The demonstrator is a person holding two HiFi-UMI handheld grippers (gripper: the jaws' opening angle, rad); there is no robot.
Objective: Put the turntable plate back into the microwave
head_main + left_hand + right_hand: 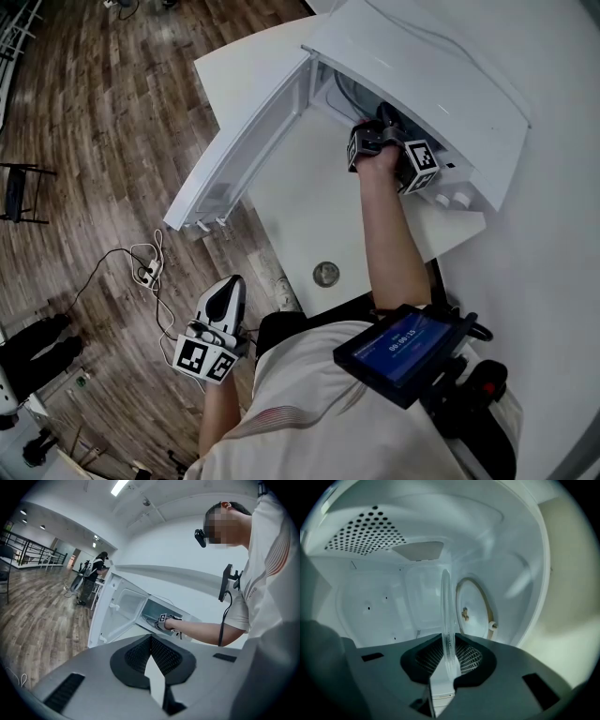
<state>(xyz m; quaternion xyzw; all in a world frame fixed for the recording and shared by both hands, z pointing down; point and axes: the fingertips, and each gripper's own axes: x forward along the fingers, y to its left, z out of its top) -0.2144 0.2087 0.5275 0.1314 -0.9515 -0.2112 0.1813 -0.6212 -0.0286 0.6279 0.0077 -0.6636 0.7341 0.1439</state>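
Right gripper (pixel 449 663) fingers clamp the turntable plate (pixel 446 616), roller ring (pixel 489 612) just beyond them, ready for seating; left gripper (pixel 151 640) fingers closed, empty.

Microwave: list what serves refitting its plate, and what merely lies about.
Job:
- microwave, door open
- plate, clamped in right gripper
- roller ring inside

Lying about:
- left gripper, shut, empty
- cables on floor
- round disc on table
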